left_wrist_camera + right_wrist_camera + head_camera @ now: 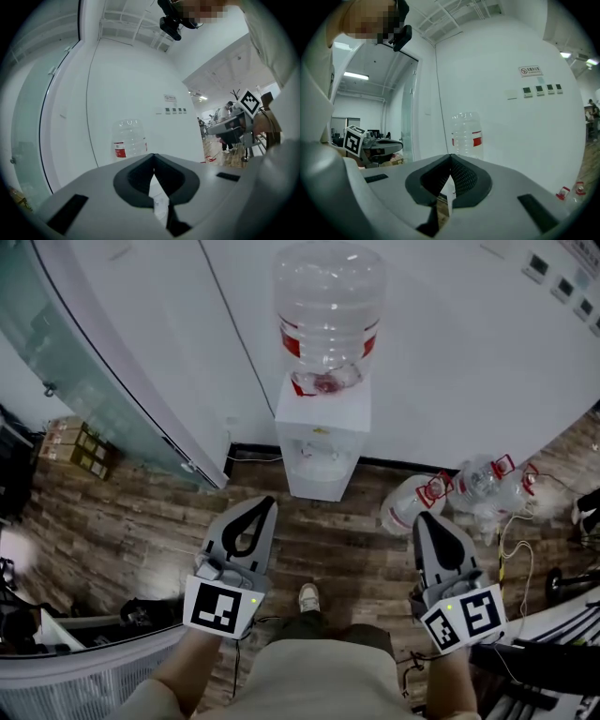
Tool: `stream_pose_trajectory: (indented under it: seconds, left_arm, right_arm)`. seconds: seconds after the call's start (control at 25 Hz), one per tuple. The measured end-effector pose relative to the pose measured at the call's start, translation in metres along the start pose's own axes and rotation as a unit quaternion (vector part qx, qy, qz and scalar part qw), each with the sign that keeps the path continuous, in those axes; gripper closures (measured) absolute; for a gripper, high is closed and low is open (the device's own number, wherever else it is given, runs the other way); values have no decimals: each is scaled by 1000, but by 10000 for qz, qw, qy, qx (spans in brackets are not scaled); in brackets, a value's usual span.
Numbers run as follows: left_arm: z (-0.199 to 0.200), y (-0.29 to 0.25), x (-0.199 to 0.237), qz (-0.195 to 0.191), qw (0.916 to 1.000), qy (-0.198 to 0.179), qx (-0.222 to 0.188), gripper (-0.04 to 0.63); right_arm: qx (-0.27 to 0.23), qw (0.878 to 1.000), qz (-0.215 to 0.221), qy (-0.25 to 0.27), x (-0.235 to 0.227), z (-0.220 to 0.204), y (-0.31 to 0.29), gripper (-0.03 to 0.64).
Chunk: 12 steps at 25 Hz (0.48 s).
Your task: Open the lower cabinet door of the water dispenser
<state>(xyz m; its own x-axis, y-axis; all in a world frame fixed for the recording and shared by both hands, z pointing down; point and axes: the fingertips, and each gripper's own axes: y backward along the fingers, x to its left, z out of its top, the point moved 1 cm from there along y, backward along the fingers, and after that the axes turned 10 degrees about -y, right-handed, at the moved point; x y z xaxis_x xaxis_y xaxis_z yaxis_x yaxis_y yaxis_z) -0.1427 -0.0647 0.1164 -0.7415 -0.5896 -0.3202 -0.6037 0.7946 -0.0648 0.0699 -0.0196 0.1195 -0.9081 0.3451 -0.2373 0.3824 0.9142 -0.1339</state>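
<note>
Two hand-held grippers: left hand-held gripper (262, 506) and right hand-held gripper (424, 517) both point toward the water dispenser (322, 442), one on each side of it and well apart from it.
Left jaws: pressed together at the tip, nothing between them (153, 157).
Right jaws: pressed together at the tip, nothing between them (450, 157).
Dispenser location: on the wood-pattern floor (141, 531), back against the white wall (450, 343), centred ahead of the person.
Dispenser axis: long axis vertical, unit upright; front face turned toward the person.
Water bottle (328, 310): clear, red label, inverted on top of the dispenser, in line with its axis.
Lower cabinet door (317, 486): on the front face near the floor; steeply foreshortened in the head view, so edges and handle cannot be made out.
Gripper views: each gripper's own body hides the dispenser cabinet; only the bottle shows above it.
Surroundings: spare bottles (412, 502) lying on the floor to the right of the dispenser; glass partition (56, 343) and cardboard boxes (80, 446) at left.
</note>
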Motion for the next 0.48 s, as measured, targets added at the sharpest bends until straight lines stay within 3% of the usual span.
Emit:
stream_pose_trajectory:
  seconds: [0.48]
  left_arm:
    - [-7, -39, -1, 32, 9999, -71, 114, 591]
  right_arm:
    - [48, 9999, 90, -103, -39, 0, -29, 609]
